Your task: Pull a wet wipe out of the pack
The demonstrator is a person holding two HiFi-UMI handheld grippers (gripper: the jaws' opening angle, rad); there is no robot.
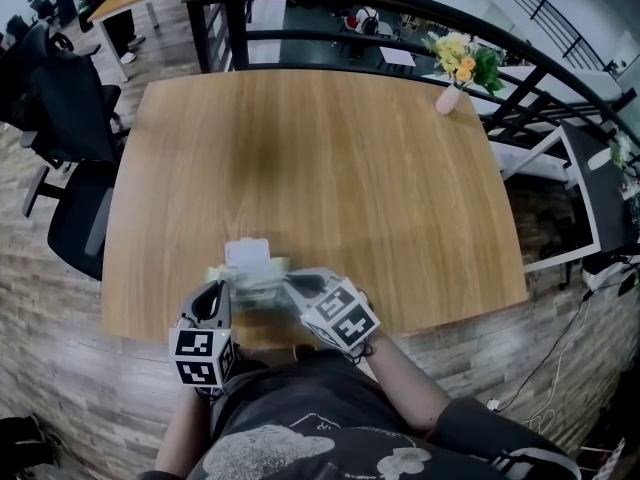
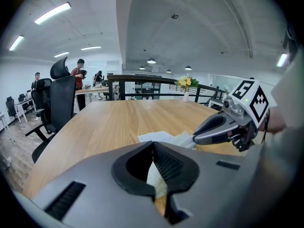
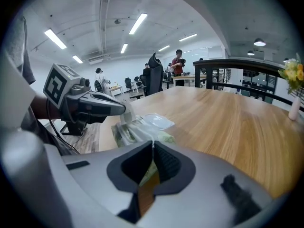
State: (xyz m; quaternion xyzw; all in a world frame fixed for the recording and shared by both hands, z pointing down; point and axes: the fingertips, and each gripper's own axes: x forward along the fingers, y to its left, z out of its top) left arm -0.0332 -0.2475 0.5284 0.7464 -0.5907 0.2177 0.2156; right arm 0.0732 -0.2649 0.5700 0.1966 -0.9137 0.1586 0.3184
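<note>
Wood-grain table [image 1: 330,168] carried a green-tinted wet-wipe pack [image 1: 255,280] close to its near edge, left of that edge's middle. The left gripper [image 1: 226,290] had its fingers pressed together on a pale thin sheet at the pack's left end; whether this was wrapper or wipe could not be told. The right gripper [image 1: 292,284] pinched the greenish right end, fingers closed. The white flip lid [image 1: 248,253] stood open toward the far side. The pack looked soft, light and crinkly, likely to lift with any pull, so one end wanted anchoring while the limp, damp wipe was taken at its exposed fold. The near edge sat just beside the pack; bare wood ran to a flower vase [image 1: 450,96] near the far right corner.
</note>
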